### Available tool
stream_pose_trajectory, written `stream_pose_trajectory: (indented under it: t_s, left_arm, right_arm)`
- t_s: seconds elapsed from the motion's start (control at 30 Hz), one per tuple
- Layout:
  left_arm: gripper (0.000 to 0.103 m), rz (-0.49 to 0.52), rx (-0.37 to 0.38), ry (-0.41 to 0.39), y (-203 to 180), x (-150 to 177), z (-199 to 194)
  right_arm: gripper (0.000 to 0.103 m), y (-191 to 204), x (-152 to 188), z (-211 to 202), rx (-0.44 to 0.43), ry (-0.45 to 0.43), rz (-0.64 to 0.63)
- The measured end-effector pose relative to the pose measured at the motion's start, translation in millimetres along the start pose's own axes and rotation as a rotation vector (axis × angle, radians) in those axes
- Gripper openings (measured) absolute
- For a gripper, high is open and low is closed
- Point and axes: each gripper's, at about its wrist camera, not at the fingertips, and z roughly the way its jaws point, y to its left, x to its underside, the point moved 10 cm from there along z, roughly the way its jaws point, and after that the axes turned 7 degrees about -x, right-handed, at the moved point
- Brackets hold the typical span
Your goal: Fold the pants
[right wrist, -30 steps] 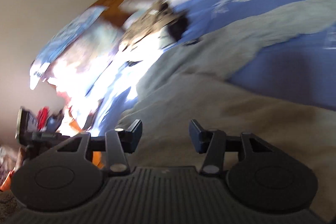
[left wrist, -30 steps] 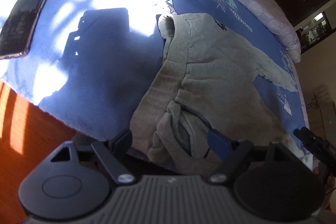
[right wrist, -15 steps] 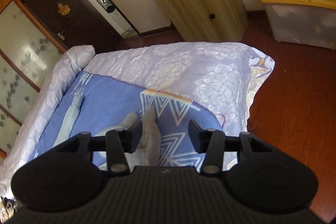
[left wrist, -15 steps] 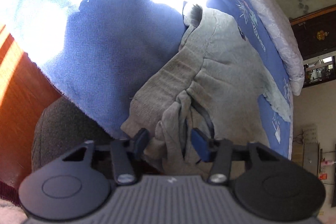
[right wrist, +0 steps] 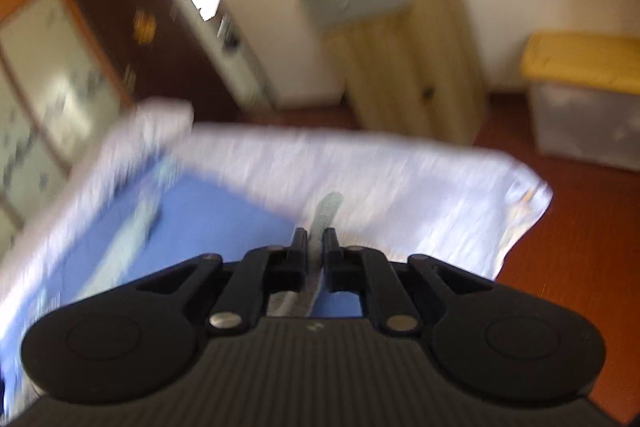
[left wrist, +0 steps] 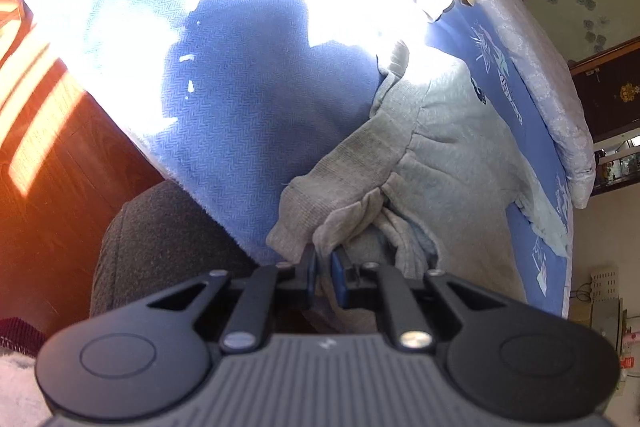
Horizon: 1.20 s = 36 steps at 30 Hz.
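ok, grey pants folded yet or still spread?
Not folded: the grey pants lie spread and rumpled on the blue bedspread, waistband bunched near the bed edge.

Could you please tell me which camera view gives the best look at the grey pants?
The left wrist view: the grey pants lie spread across the blue blanket, waistband sharp. The right wrist view is blurred and shows only a thin grey strip of them pinched in the gripper.

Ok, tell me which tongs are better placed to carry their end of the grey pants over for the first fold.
Probably right. The right tongs are closing on a thin leg end of the grey sweatpants, light to swing. The left tongs pinch the bunched waistband at the bed's near edge, better as anchor.
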Motion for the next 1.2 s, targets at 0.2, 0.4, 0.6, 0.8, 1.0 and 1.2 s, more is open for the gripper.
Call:
stream_pose_trajectory:
  t_s: [0.2, 0.4, 0.6, 0.8, 1.0, 1.2]
  left_arm:
    - [0.02, 0.027, -0.02, 0.009, 0.6, 2.2, 6.7]
    - [0.046, 0.048, -0.021, 0.021, -0.9, 5.1, 10.3]
    - [0.007, 0.023, 0.036, 0.058, -7.6, 6.0, 15.9]
    - [0.007, -0.044, 0.159, 0.015, -28.3, -25.1, -17.8]
    - [0.007, -0.066, 0.265, -0.084, -70.7, -83.8, -32.0]
    - [0.007, -0.074, 0.274, -0.132, -118.1, -150.0, -1.5]
  right_arm:
    - [0.015, -31.7, 35.3, 23.2, 0.06, 0.123, 0.056]
    - [0.046, -29.0, 55.6, 8.8, -0.002, 0.151, 0.146]
    - [0.021, -19.2, 92.0, 8.6, -0.033, 0.293, 0.225]
    - [0.006, 20.0, 42.6, -0.7, -0.081, 0.146, 0.218]
    - [0.006, 100.1, 1.0, 41.3, -0.224, 0.108, 0.195]
    - [0.006, 210.3, -13.6, 123.2, -0.287, 0.11, 0.065]
